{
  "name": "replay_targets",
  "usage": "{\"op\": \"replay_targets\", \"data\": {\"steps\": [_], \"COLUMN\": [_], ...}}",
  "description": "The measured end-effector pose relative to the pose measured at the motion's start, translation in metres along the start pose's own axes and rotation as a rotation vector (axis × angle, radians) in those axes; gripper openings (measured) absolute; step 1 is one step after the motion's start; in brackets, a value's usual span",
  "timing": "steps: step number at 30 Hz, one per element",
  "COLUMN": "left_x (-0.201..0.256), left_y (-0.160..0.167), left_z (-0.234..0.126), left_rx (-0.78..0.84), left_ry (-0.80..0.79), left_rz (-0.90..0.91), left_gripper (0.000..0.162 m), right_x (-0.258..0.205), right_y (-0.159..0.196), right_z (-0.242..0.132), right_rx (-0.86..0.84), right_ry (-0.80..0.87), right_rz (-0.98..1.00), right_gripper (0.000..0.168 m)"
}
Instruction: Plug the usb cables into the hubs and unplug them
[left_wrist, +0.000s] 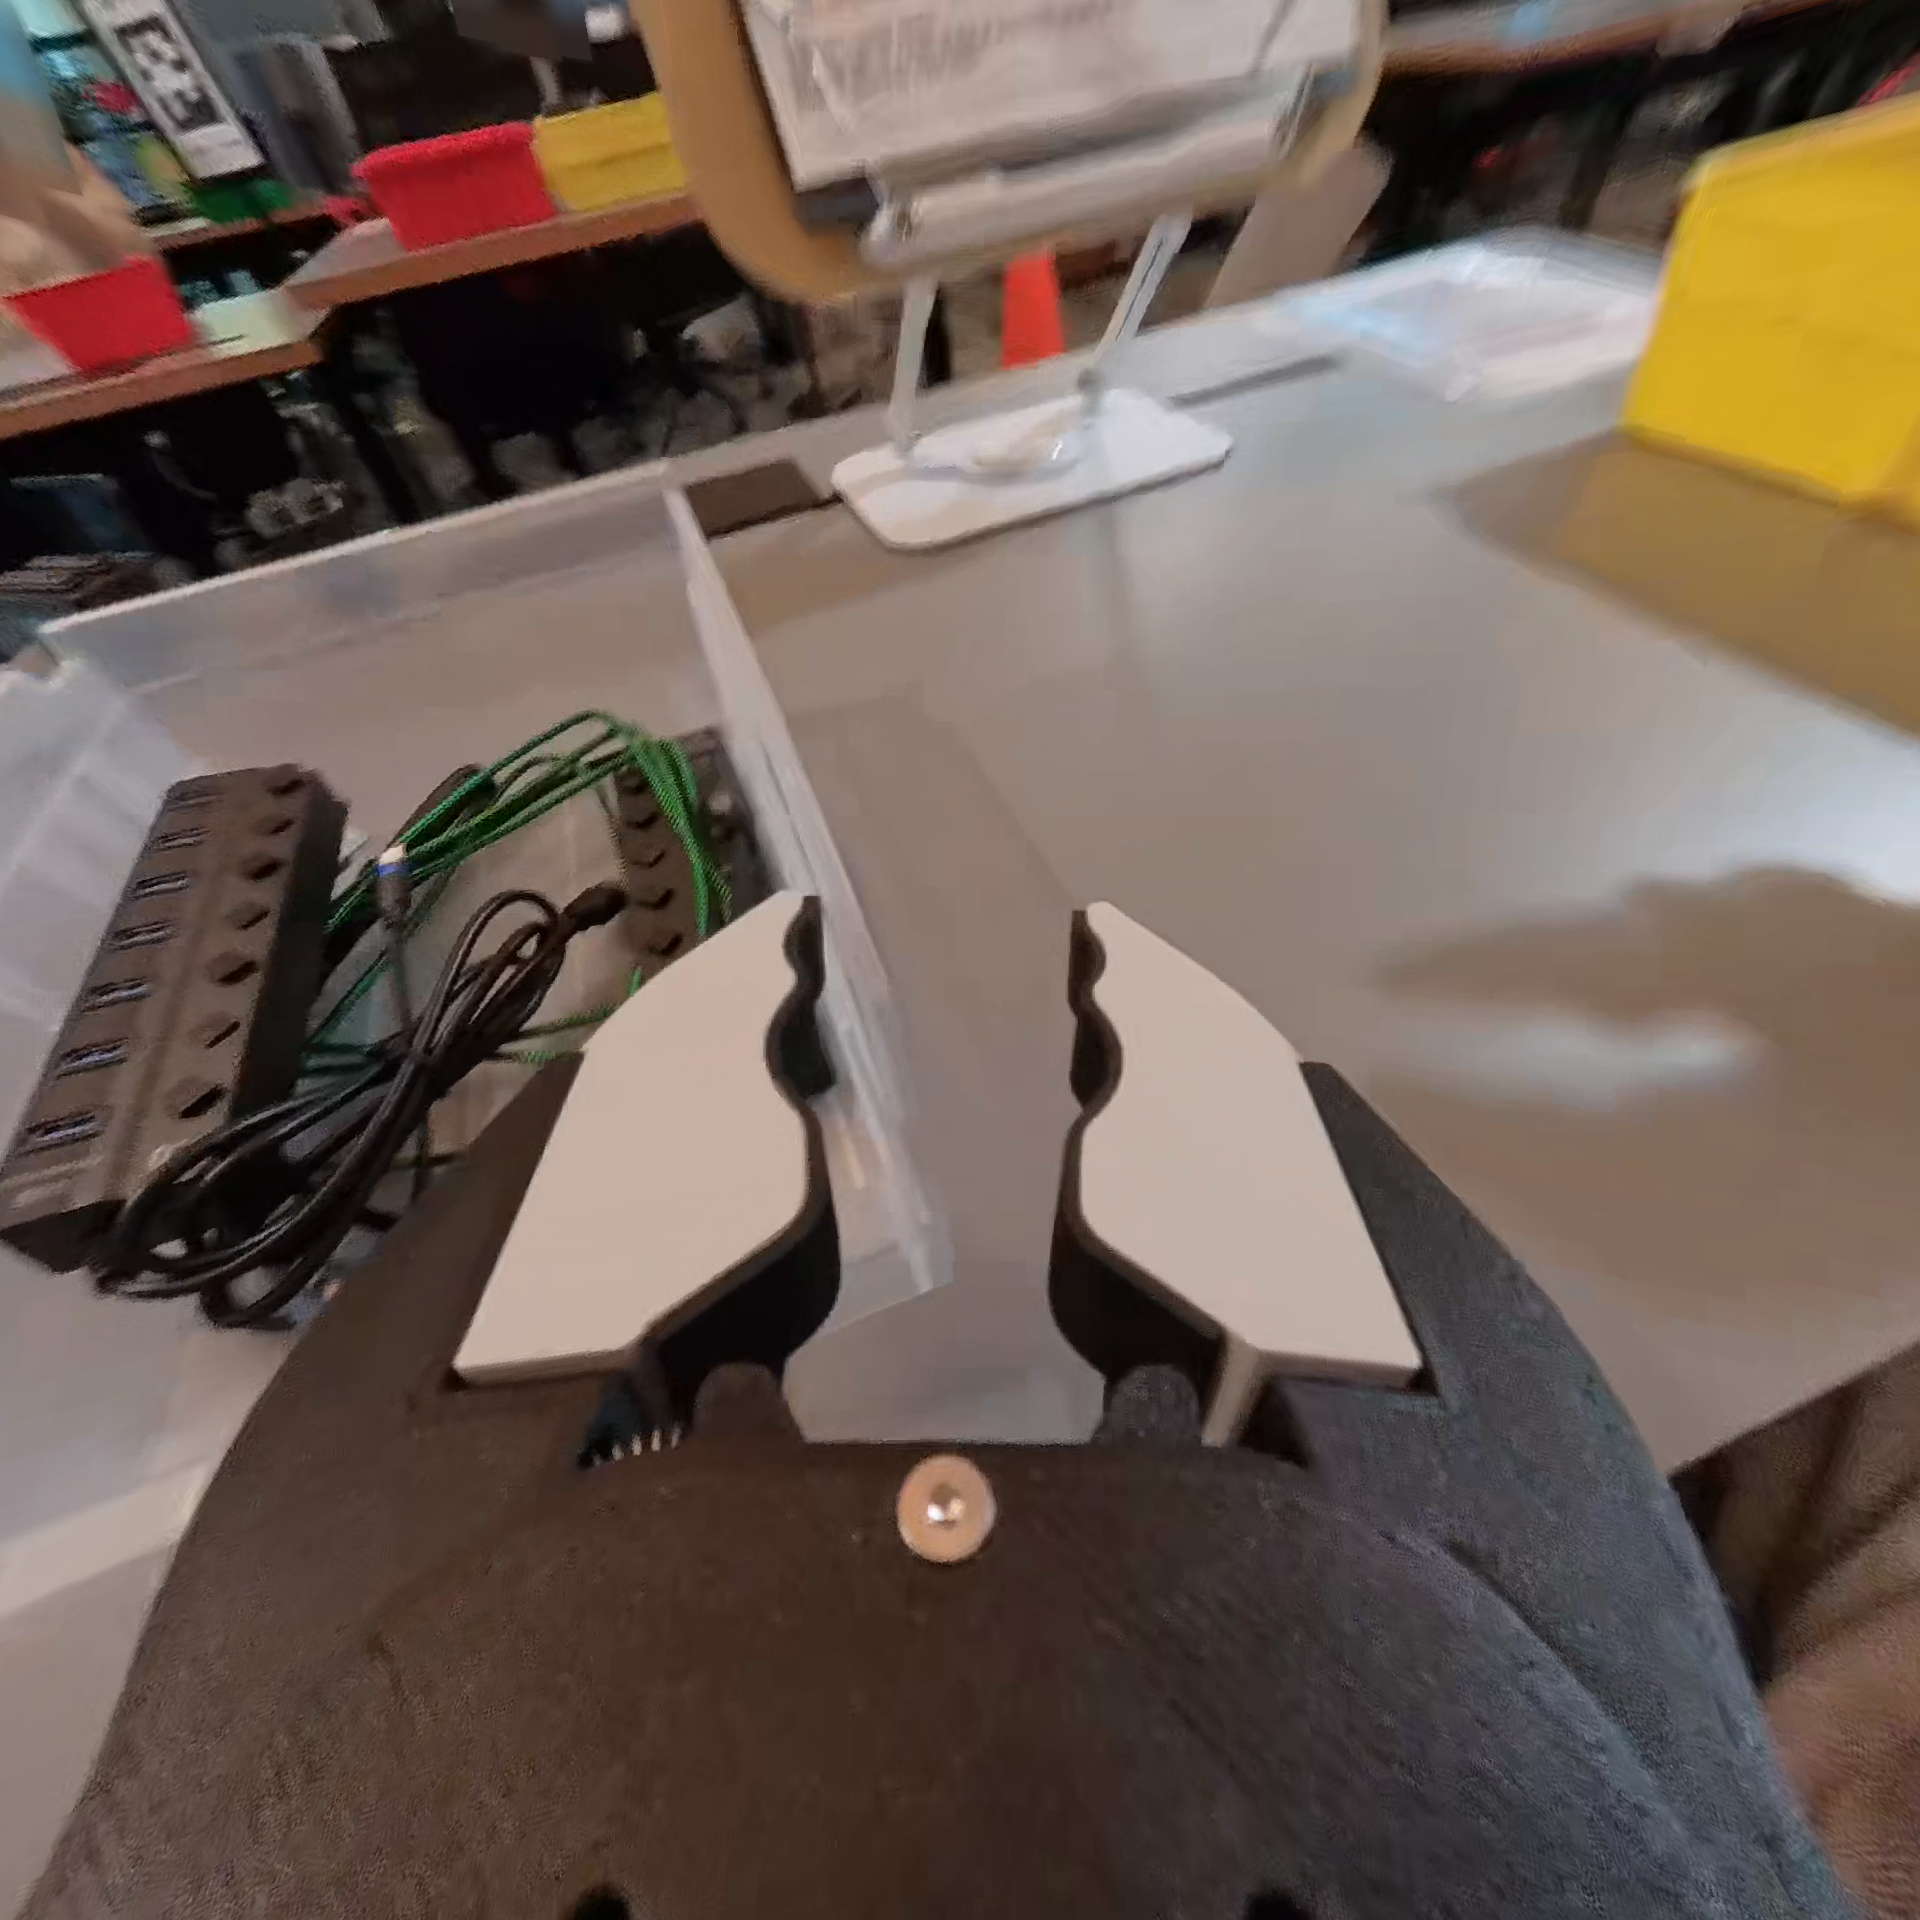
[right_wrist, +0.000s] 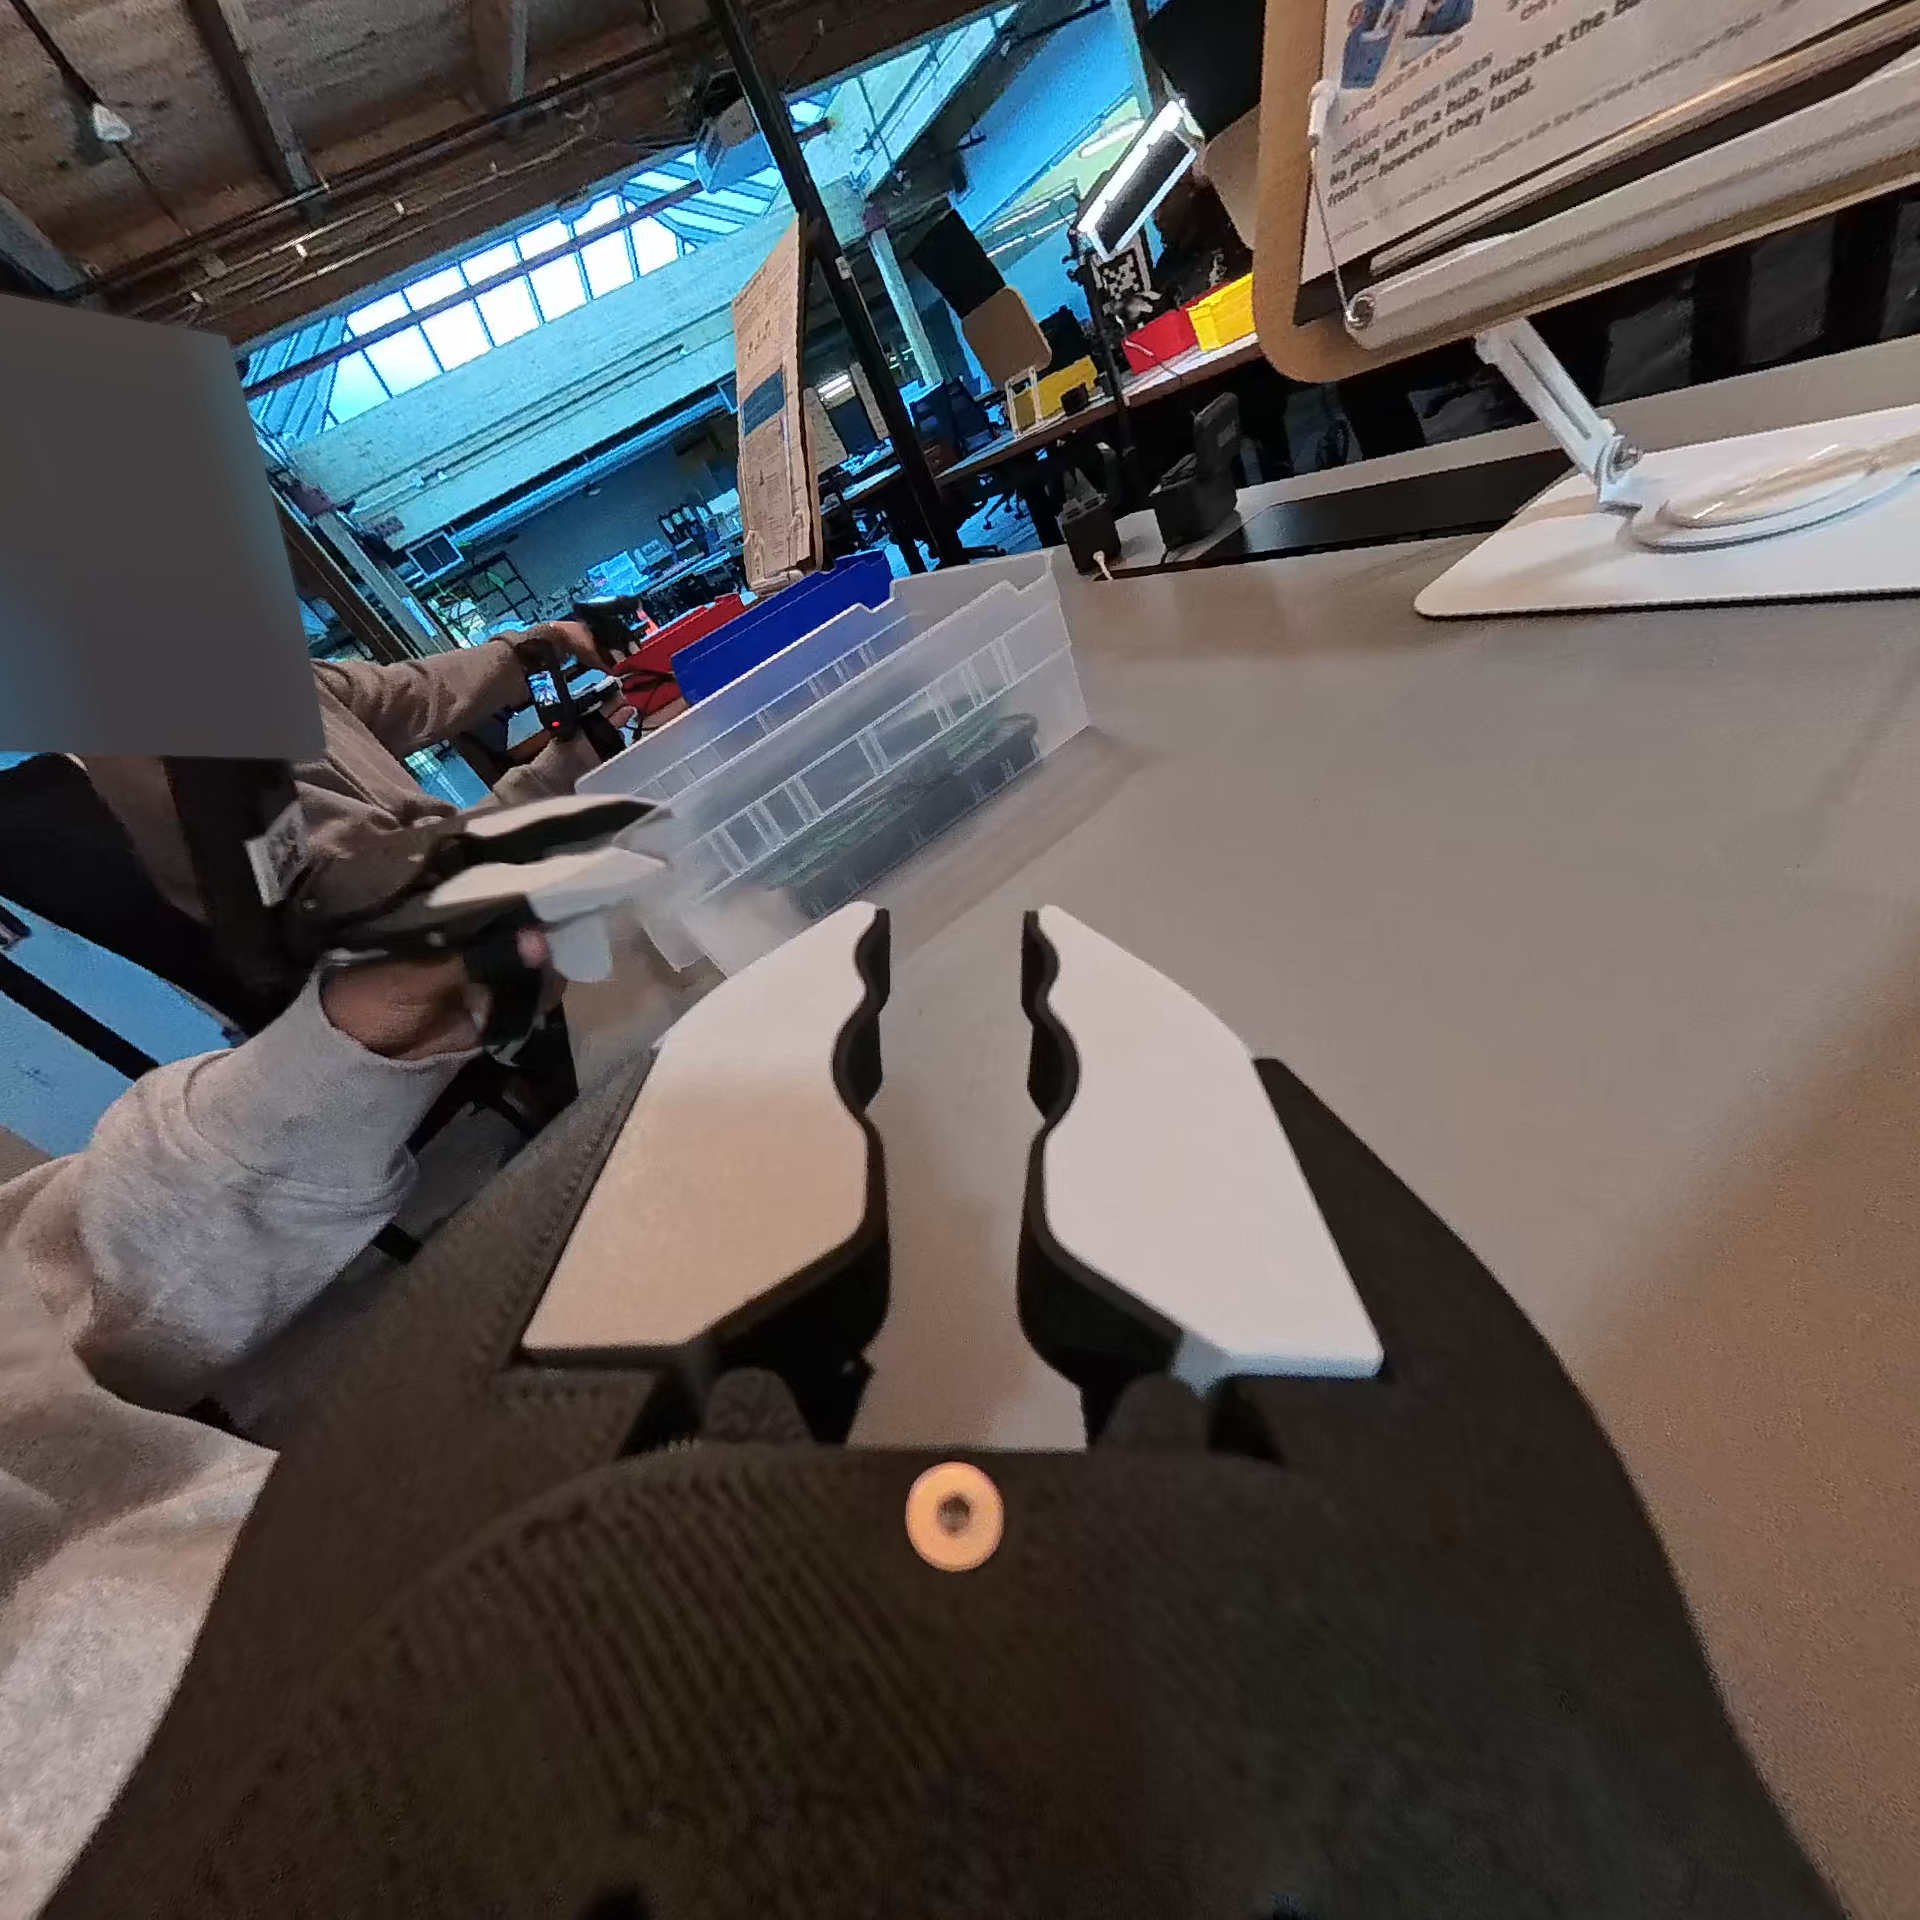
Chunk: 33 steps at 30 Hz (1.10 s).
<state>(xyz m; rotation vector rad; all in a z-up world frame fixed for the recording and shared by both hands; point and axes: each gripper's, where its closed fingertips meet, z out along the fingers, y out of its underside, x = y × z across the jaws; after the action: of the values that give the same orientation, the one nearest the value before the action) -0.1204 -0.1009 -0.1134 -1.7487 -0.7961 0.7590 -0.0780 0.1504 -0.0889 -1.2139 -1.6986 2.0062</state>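
A clear plastic bin on the grey table holds a black USB hub, a second black hub, green braided cables and a bundle of black cable. My left gripper is open and empty, hovering over the bin's right wall. My right gripper is open and empty, low over the bare table to the right of the bin. The left gripper also shows in the right wrist view, at the bin's near end.
A white stand holding an instruction sheet stands at the back of the table; it also shows in the right wrist view. A yellow bin sits at the right on a cardboard box. Other benches with red and yellow bins lie behind.
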Motion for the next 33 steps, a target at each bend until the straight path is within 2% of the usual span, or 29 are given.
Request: {"op": "replay_targets", "data": {"steps": [1, 4, 7, 10, 13, 16, 17, 21, 27, 33], "left_x": [0.000, -0.021, -0.067, -0.092, -0.087, -0.089, -0.094, -0.113, -0.126, -0.116], "left_y": [-0.013, -0.054, -0.066, -0.051, -0.016, 0.010, 0.016, 0.028, 0.049, 0.035], "left_z": [-0.005, -0.019, -0.013, 0.016, 0.047, 0.076, 0.085, 0.108, 0.101, 0.097], "left_rx": [0.050, 0.197, 0.147, -0.061, -0.320, -0.449, -0.470, -0.511, -0.611, -0.578], "left_ry": [0.029, 0.099, 0.064, 0.092, 0.225, 0.280, 0.269, 0.216, 0.143, 0.200], "left_rz": [-0.053, -0.239, -0.313, -0.263, -0.212, -0.192, -0.202, -0.308, -0.121, -0.111], "left_gripper": [0.048, 0.046, 0.038, 0.035, 0.036, 0.036, 0.035, 0.012, 0.014, 0.014], "right_x": [0.001, 0.002, 0.001, -0.002, -0.005, -0.006, -0.005, 0.002, 0.009, 0.007], "right_y": [0.000, -0.001, 0.002, 0.008, 0.012, 0.012, 0.012, 0.011, 0.016, 0.027], "right_z": [-0.001, -0.003, 0.000, 0.005, 0.006, 0.005, 0.004, 0.002, 0.006, 0.016], "right_rx": [0.002, 0.005, -0.010, -0.036, -0.056, -0.065, -0.065, -0.048, -0.067, -0.127], "right_ry": [0.004, 0.011, -0.005, -0.021, -0.024, -0.008, -0.002, 0.009, 0.039, 0.031], "right_rz": [0.002, -0.001, 0.010, 0.014, -0.006, -0.045, -0.051, -0.014, -0.018, -0.058], "right_gripper": [0.024, 0.024, 0.024, 0.024, 0.024, 0.024, 0.024, 0.023, 0.023, 0.023]}}
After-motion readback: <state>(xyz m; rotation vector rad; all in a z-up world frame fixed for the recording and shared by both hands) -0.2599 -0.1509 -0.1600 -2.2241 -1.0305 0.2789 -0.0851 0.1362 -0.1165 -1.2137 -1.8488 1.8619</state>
